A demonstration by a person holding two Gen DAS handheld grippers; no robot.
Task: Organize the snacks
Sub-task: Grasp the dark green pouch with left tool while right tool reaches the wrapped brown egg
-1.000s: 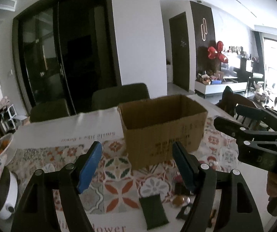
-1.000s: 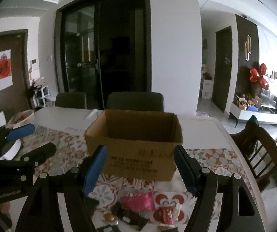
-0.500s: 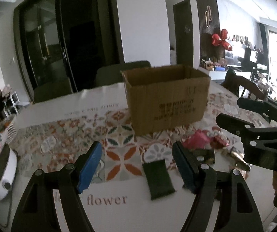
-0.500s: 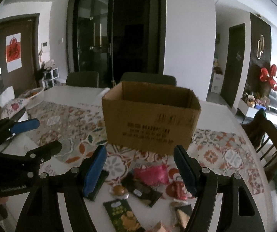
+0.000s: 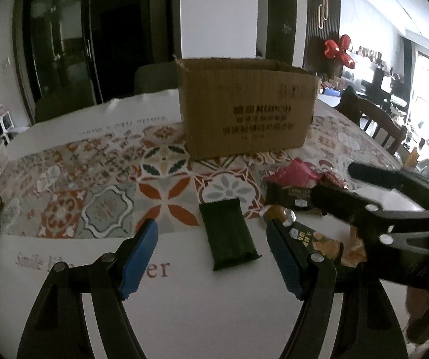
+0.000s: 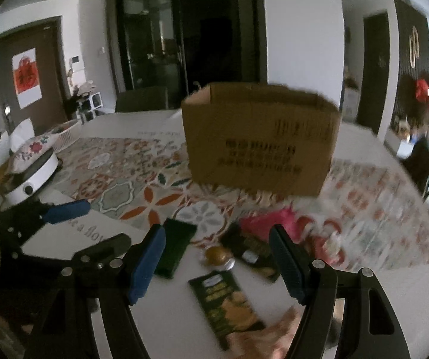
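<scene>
Over the last second both grippers have been lowered toward the table [image 5: 184, 314], and the view has been tipped downward: the cardboard box [image 5: 247, 104], formerly seen from above its rim, is now seen from the front, and the snacks in front of the box have come into full view. By this it is judged that the approach phase is under way and that no snack has yet been picked up; the box appears to be the intended container.

The left gripper [image 5: 211, 257] is held with its jaws apart and empty, and is aimed at the dark green packet [image 5: 229, 236], which lies flat in front of the box, on the near edge of the patterned mat. The right gripper [image 6: 217, 263] is likewise held apart and empty, pointed downward over the round brown sweet [image 6: 216, 255] and the dark wrapper [image 6: 251, 252]. The pink packet [image 6: 269, 220] lies nearer the box. The green snack bag [image 6: 226, 305] lies nearest the camera.
</scene>
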